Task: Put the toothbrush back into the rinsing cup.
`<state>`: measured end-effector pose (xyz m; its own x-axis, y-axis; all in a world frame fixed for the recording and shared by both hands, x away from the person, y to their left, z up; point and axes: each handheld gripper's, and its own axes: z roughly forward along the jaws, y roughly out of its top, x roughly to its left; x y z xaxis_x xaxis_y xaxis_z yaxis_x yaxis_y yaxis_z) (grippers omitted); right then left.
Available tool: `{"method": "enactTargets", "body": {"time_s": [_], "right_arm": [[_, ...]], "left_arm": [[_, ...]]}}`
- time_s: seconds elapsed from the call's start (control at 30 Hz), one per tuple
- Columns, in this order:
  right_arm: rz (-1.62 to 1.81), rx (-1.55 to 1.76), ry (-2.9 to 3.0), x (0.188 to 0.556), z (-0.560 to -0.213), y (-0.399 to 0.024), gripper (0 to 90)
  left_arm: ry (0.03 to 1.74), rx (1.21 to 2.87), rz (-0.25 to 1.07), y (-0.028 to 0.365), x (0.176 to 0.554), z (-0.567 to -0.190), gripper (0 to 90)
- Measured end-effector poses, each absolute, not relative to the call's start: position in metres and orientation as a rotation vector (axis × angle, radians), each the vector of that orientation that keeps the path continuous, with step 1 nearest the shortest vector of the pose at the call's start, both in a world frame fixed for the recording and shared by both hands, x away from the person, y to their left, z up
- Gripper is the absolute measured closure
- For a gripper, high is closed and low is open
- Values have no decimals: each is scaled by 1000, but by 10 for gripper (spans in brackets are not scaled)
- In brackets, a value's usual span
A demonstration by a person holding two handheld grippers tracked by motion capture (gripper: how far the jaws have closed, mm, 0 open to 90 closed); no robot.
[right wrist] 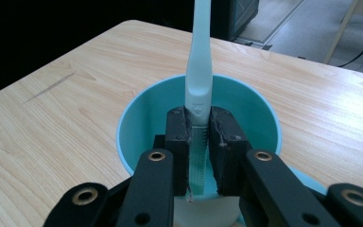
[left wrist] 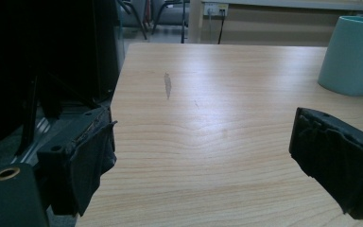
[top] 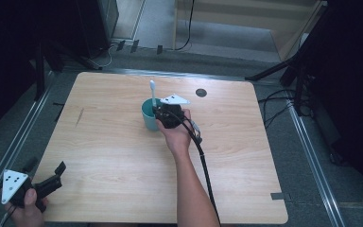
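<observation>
Centrally on the pale wooden table (top: 123, 156), the right gripper (right wrist: 199, 137) pinches a white plastic toothbrush (right wrist: 199, 71) upright over the round teal cup (right wrist: 137, 123). Near the table's front-left corner, the left gripper (left wrist: 203, 156) hovers, jaws spread wide apart.

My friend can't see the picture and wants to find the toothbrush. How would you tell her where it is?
Start at the wooden table and look near its middle for the teal cup. A pale stick stands upright in the cup, and that is the toothbrush. It is the tall white thing, and the jaws of the right gripper are shut on its handle.
</observation>
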<state>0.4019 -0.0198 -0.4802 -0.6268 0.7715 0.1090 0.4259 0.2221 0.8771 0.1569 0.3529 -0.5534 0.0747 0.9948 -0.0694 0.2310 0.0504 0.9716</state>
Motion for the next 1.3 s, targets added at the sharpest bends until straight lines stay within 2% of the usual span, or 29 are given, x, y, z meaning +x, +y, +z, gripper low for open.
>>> {"method": "enactTargets", "body": {"time_s": [0.47,0.5,0.57,0.63,0.67,0.77,0.83,0.87,0.9,0.97,1.07,1.3], "right_arm": [[1402,1104,2147,398,-475,-23,767],[1427,1093,2130,396,-472,-25,725],[1427,1092,2120,395,-471,-26,695],[1431,1085,2094,393,-468,-29,612],[1437,1097,2072,390,-464,-34,522],[1436,1106,2057,389,-461,-39,451],[1415,1138,2045,386,-456,-47,350],[1394,1157,2034,383,-454,-54,244],[1394,1157,2034,383,-454,-54,244],[1353,1193,2013,379,-452,-61,111],[1330,1219,1993,374,-452,-73,0],[1302,1203,1928,362,-456,-110,0]], "left_arm": [[1343,1364,984,353,157,-553,80],[1343,1365,984,353,157,-553,80],[1343,1364,984,353,157,-553,80],[1342,1365,984,353,157,-553,80],[1342,1367,985,353,157,-553,80],[1341,1370,987,353,157,-553,80],[1341,1370,988,353,157,-553,80],[1339,1371,988,352,157,-553,80],[1339,1371,988,352,157,-553,80],[1339,1373,989,352,157,-553,80],[1338,1374,990,352,157,-553,80],[1340,1379,994,352,158,-553,80]]}}
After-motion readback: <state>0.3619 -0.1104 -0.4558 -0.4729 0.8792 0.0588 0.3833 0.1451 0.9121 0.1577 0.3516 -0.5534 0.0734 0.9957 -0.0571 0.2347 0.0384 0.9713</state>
